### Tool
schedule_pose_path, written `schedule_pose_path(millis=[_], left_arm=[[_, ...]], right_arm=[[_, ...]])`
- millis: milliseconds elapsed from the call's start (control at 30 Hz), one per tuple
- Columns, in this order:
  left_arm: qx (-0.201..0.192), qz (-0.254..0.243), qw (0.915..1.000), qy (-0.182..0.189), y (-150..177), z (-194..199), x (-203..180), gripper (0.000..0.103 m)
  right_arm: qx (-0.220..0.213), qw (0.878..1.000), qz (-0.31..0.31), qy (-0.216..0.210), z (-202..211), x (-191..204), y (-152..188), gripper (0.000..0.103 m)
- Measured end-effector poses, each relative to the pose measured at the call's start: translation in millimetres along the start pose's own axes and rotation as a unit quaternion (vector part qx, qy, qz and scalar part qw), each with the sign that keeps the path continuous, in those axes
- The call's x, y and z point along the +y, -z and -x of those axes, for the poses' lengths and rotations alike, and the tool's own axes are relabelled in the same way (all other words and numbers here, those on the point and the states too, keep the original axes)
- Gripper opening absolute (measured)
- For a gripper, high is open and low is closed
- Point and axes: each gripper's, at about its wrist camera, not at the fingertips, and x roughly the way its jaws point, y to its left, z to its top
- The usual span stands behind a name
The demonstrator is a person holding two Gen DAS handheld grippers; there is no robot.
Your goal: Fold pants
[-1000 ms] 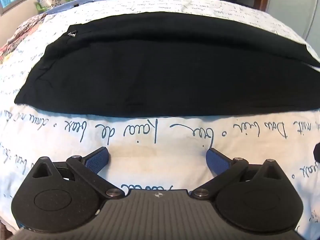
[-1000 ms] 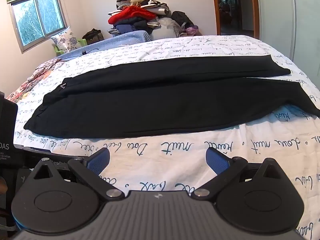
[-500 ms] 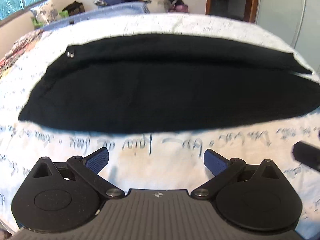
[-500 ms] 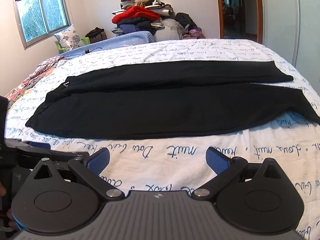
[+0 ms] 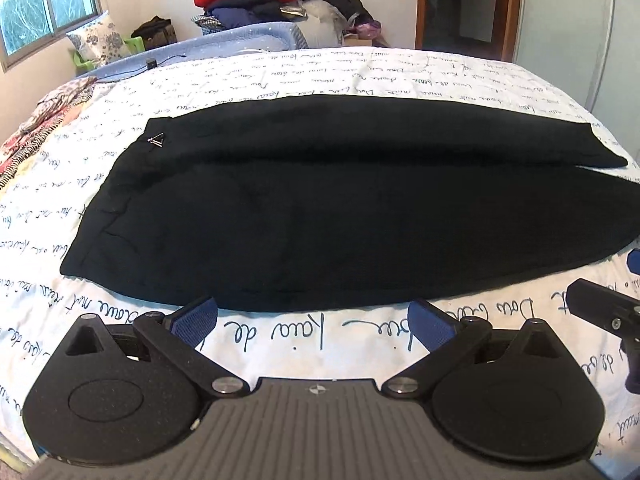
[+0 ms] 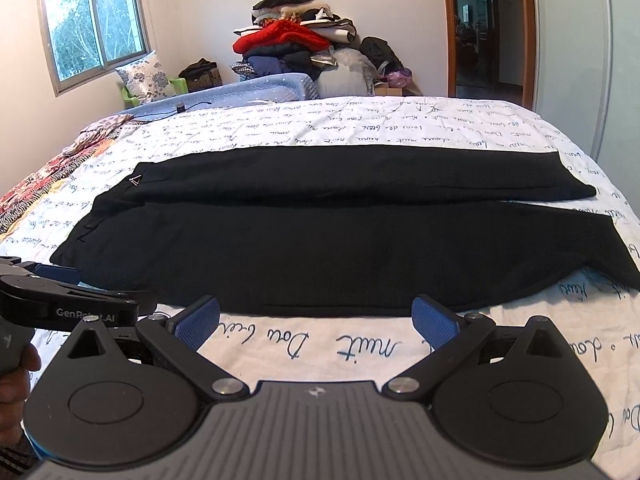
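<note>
Black pants (image 5: 344,208) lie flat across the bed, waistband to the left and both legs stretched side by side toward the right; the right wrist view shows the same pants (image 6: 320,240). A small triangular metal tag (image 5: 157,141) marks the waist's far corner. My left gripper (image 5: 313,320) is open just before the pants' near edge, nothing between its blue pads. My right gripper (image 6: 316,318) is open too, close to the near edge of the near leg. The right gripper (image 5: 600,312) shows at the left view's right edge.
The bed (image 6: 360,120) wears a white cover with blue handwriting. A heap of clothes (image 6: 296,44) stands beyond it by the far wall, with a floral pillow (image 6: 146,76) under the window and a doorway (image 6: 484,28) at right. A patterned blanket (image 5: 36,132) lies at left.
Both grippers have moved forward toward the near edge of the pants and tilted up, so more of the room shows. Both stayed open; the pants have not moved.
</note>
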Motion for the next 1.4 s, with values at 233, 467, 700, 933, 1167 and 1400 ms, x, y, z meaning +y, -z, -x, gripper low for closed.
schedule_pose_path(millis=[233, 467, 700, 933, 1167, 1400], left_arm=[[-0.010, 0.009, 0.9998, -0.012, -17, -2, 11, 0.102], [-0.008, 0.014, 0.9996, -0.023, -41, -22, 21, 0.102], [-0.015, 0.017, 0.9991, -0.036, -64, -35, 34, 0.102], [-0.006, 0.020, 0.9990, -0.040, -74, -53, 39, 0.102], [0.000, 0.026, 0.9990, -0.037, -77, -61, 45, 0.102], [0.000, 0.029, 0.9989, -0.038, -80, -62, 45, 0.102]], right_arm=[[-0.002, 1.000, 0.009, -0.009, -11, 3, -15, 0.103], [0.002, 1.000, 0.009, -0.021, -36, 4, -34, 0.103], [0.000, 0.999, 0.029, -0.030, -59, 5, -62, 0.103], [-0.008, 0.998, 0.047, -0.033, -71, 2, -84, 0.103], [-0.001, 0.998, 0.057, -0.036, -80, 0, -91, 0.103], [0.002, 0.997, 0.062, -0.043, -86, 0, -97, 0.103]])
